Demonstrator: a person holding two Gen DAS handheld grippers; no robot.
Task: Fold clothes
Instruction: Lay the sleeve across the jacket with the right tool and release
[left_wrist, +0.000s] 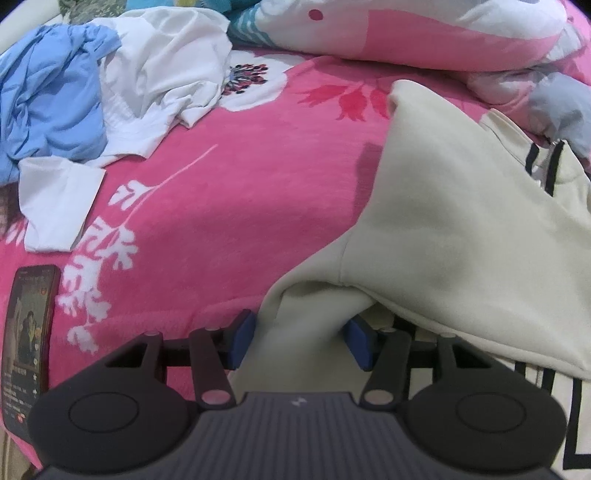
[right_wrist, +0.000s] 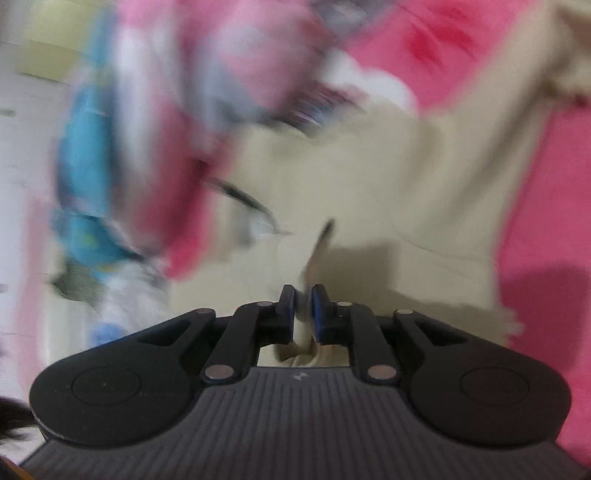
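A cream garment with black stripes (left_wrist: 454, 206) lies on the pink flowered bedspread (left_wrist: 229, 192), partly folded over. My left gripper (left_wrist: 299, 341) is open, its blue pads on either side of a fold of the cream cloth at the garment's near edge. In the right wrist view, which is motion-blurred, my right gripper (right_wrist: 303, 312) is shut on an edge of the same cream garment (right_wrist: 388, 177) and holds it above the bed.
A crumpled blue garment (left_wrist: 48, 107) and white garments (left_wrist: 162, 74) lie at the back left. A phone (left_wrist: 27, 343) with a lit screen lies at the left edge. A pink and white quilt (left_wrist: 424, 33) is bunched at the back.
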